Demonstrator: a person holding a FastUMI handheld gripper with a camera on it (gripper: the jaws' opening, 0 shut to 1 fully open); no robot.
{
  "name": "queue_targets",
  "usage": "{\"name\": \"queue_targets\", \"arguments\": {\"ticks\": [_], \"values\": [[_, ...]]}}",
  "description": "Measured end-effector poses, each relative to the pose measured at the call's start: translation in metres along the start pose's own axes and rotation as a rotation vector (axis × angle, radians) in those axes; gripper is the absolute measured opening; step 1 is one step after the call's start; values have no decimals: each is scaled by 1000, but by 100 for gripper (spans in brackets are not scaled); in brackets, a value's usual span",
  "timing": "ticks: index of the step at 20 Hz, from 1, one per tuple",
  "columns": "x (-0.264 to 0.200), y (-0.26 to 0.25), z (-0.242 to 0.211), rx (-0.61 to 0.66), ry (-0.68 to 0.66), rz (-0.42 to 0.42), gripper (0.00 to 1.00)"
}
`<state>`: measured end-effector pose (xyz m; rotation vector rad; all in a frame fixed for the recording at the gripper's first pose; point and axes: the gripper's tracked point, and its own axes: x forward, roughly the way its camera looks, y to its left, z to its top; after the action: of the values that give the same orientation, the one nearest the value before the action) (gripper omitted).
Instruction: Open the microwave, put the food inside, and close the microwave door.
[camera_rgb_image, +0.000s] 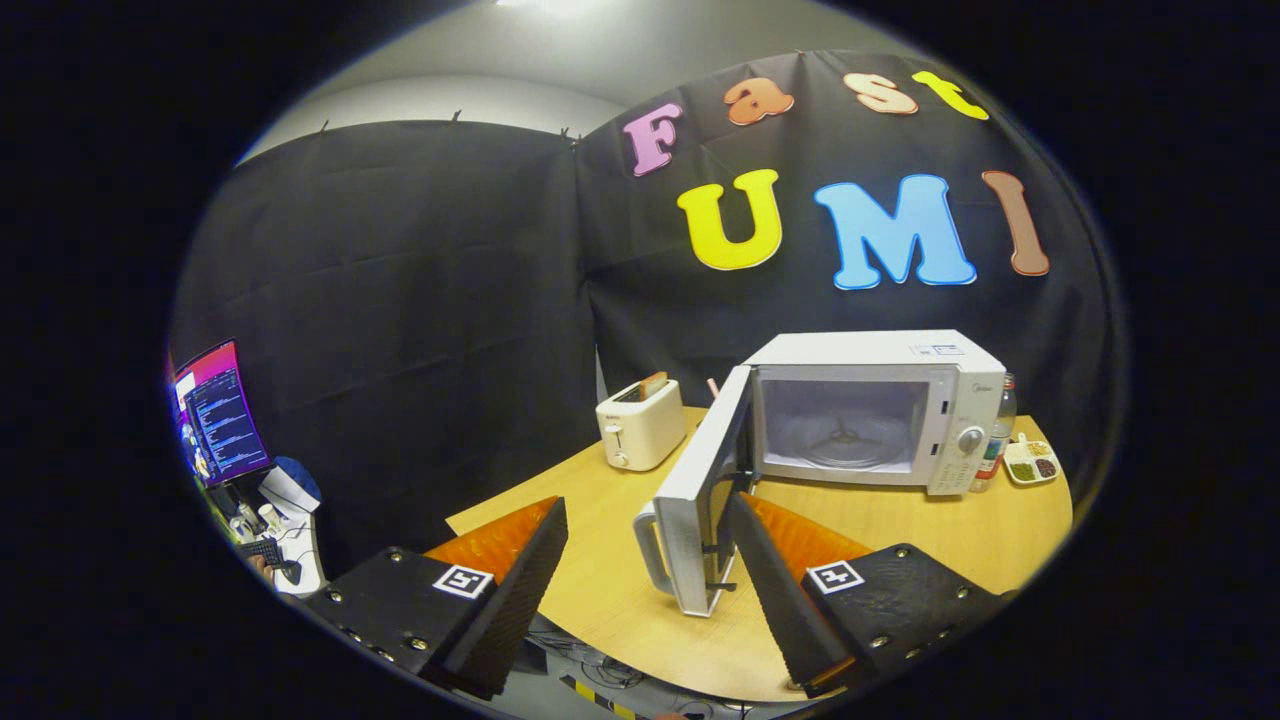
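The tongs (645, 545) are standing wide and holding nothing, just off the worktop's (940, 525) near edge, while the microwave (880, 410) is sitting at the far edge with its door (700, 490) swinging out beside the right finger. Turning carelessly risks knocking that door; the food may be the small tray (1032, 464) beside the microwave, though it is too small to tell.

Table (620, 590): we see it just ahead of our spread fingers (540, 545), which grip nothing.
Microwave (880, 410): on the table's far right.
Door (700, 500): swung open toward us, between the fingers.
Toaster (640, 425): left of the microwave.
Bottle (995, 450), tray (1032, 463): right of the microwave.
Screen (222, 410): far left, off the table.
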<state>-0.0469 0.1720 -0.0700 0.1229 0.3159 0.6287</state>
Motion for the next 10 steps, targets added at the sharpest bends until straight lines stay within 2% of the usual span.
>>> {"name": "queue_targets", "arguments": {"ticks": [4, 10], "values": [[-27, -40, 8, 29, -13, -75, 98], [-59, -107, -11, 125, 44, -171, 98]]}}
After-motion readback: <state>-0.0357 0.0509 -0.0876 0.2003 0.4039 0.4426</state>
